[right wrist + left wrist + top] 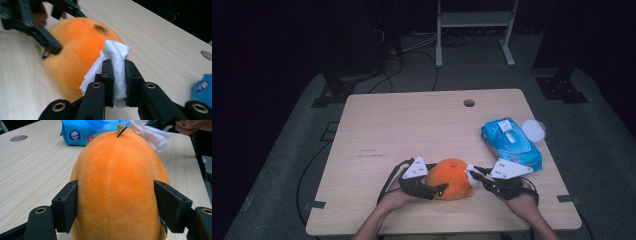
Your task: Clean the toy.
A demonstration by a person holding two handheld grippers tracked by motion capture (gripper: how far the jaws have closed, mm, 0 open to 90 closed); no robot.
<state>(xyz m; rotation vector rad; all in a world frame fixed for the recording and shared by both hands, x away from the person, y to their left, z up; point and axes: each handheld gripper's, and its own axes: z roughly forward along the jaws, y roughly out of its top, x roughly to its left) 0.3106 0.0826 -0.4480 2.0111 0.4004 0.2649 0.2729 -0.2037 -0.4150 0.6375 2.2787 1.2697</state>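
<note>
My left hand-held gripper (116,207) is clamped on the orange plush (117,185); the right hand-held gripper (117,75) pinches a white wipe (116,62) against its side.

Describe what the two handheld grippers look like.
Both the left gripper and the right gripper are black, each topped by a grey three-cornered plate with dark dots. Their fingers are flat black blocks on linkage arms with brass-ringed pivots. Black cables trail back.

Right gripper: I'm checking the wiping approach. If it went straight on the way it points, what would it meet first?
Probably the orange plush toy; the folded white wipe in the right gripper already sits against or very near it.
</note>
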